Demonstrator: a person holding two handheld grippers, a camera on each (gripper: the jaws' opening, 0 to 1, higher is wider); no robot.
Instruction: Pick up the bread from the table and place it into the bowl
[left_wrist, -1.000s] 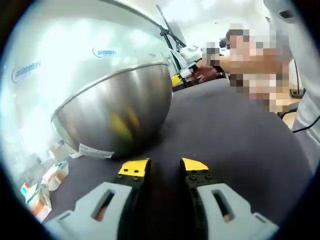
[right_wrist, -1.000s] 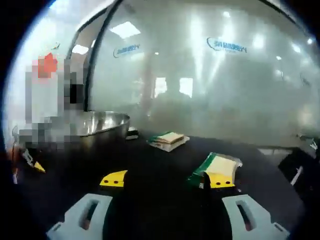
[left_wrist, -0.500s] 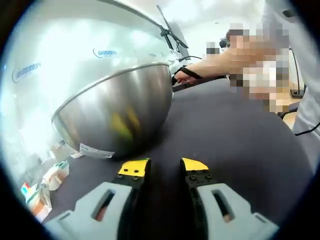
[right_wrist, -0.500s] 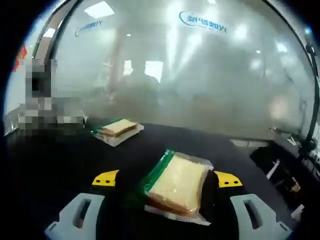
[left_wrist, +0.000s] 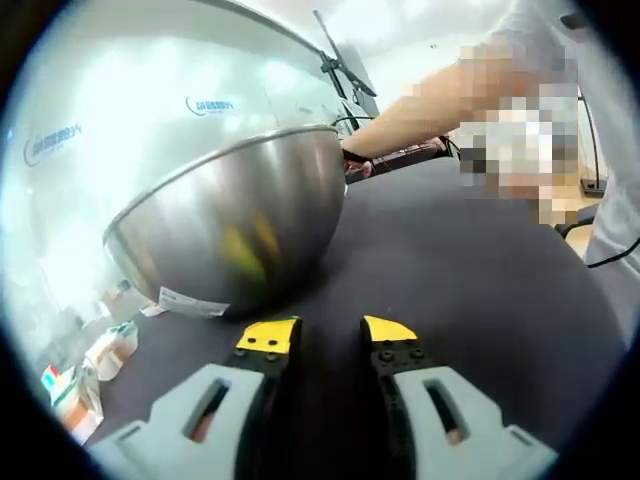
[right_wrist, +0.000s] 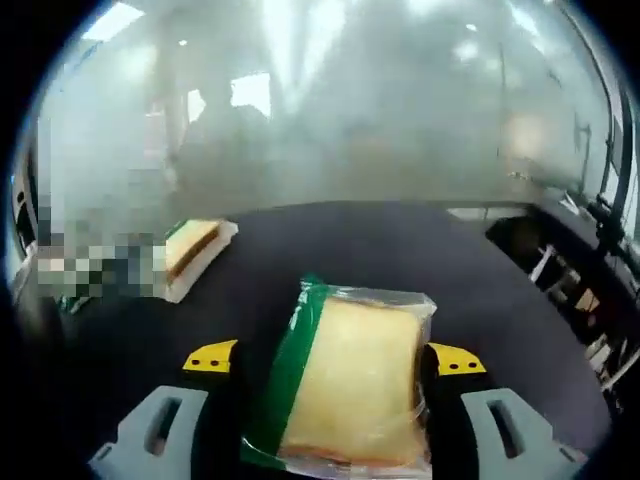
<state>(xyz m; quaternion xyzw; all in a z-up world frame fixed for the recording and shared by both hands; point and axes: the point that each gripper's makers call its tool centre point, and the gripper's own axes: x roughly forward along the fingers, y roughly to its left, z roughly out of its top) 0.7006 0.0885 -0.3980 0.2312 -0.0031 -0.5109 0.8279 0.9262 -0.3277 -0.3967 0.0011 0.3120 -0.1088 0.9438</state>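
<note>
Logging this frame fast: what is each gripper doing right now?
Left gripper: open, empty, beside the bowl.
Right gripper: open around the wrapped bread, not yet closed.

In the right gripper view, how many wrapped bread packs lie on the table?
2: one bread pack between the right gripper jaws, another farther left, partly behind mosaic.

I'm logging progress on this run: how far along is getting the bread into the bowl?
Early stage. Done: the right gripper is lined up with its open jaws either side of a wrapped bread pack on the dark table. In hand: the grasp itself, jaws not yet shut. Left: lift, carry and drop into the steel bowl, which stands by the idle left gripper. A second bread pack lies farther off.
</note>
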